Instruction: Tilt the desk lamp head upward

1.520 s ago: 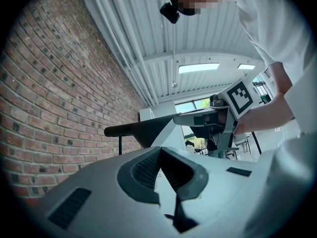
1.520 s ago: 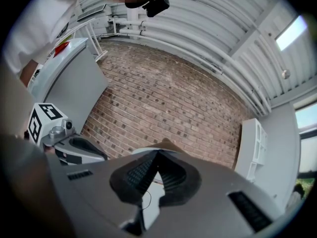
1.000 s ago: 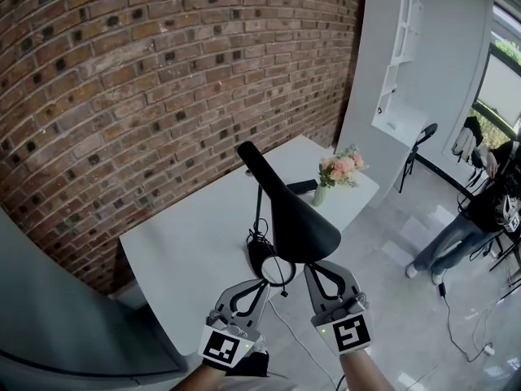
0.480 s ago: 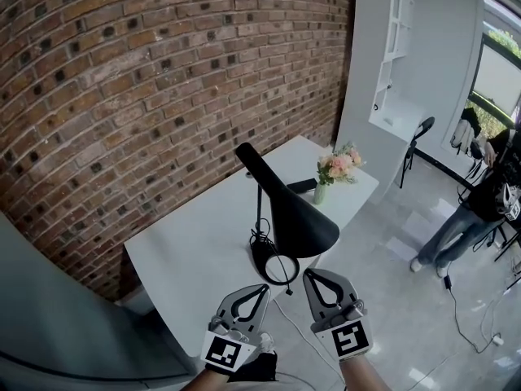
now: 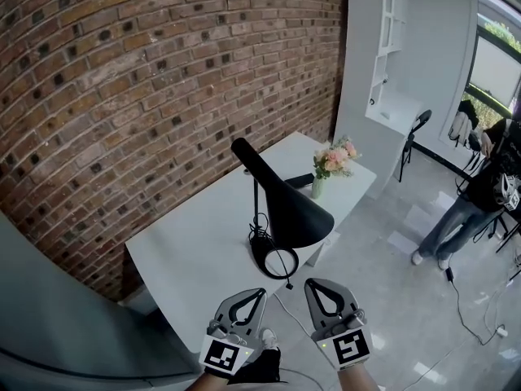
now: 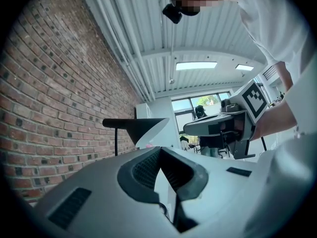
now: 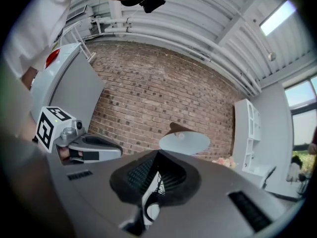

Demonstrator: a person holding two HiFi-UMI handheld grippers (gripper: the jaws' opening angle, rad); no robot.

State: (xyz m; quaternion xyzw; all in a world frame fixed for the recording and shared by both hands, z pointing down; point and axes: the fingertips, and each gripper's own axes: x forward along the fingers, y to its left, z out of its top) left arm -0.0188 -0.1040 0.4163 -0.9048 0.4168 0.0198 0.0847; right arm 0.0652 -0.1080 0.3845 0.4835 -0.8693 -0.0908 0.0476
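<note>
The black desk lamp stands on the white table (image 5: 179,255): cone head (image 5: 286,204) sloping down toward me, thin stem (image 5: 256,206), round base (image 5: 274,261). Both grippers hover below the table's near edge, apart from the lamp. My left gripper (image 5: 257,293) is shut with nothing in it. My right gripper (image 5: 314,284) is shut too, also holding nothing. In the left gripper view the lamp head (image 6: 136,128) shows side-on beyond my left gripper (image 6: 159,150). The right gripper view looks up into the pale inside of the lamp head (image 7: 184,142) past my right gripper (image 7: 157,155).
A vase of pink flowers (image 5: 332,163) and a dark flat object (image 5: 301,182) sit at the table's far end. A brick wall (image 5: 163,80) runs behind. A white shelf unit (image 5: 391,55), a chair (image 5: 417,133) and a standing person (image 5: 480,194) are to the right.
Both grippers have drawn back from the lamp toward me. A second ago their tips were close under the lamp head; now they sit clear of the base.
</note>
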